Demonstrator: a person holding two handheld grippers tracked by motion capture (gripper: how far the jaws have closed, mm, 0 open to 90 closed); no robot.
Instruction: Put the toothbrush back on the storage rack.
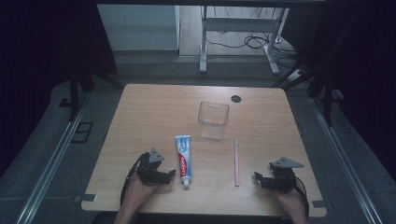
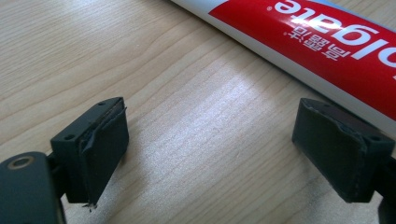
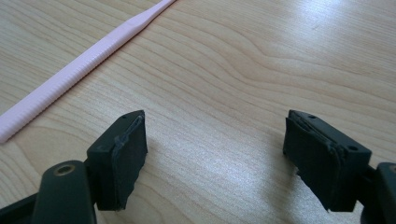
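I take the clear plastic container (image 1: 213, 120) near the middle of the table (image 1: 140, 116) as my landmark. The toothpaste tube (image 1: 183, 160) lies flat on the near-left side of the container, cap end toward me. The pink toothbrush (image 1: 236, 163) lies flat on the near-right side, head end toward the container. Neither item touches the container or the other.

The left gripper (image 1: 169, 174) rests low at the near edge, just beside the cap end of the tube. In the left gripper view its jaws stand wide apart with bare wood between them, and the toothpaste tube (image 2: 322, 42) runs across the far side, close past one fingertip (image 2: 338, 140) but not between the pads. The right gripper (image 1: 258, 178) sits to the near right of the toothbrush, apart from it. In the right gripper view its jaws also stand apart and empty, with the toothbrush (image 3: 84, 65) handle slanting away ahead and to one side.

My judgement: this is the approach step, with nothing picked up yet and the container empty. The next move calls for swinging each gripper so its item lies square between the pads, then closing. The tube needs a grip across its body; the thin handle, flat on the wood, needs the pads set low.
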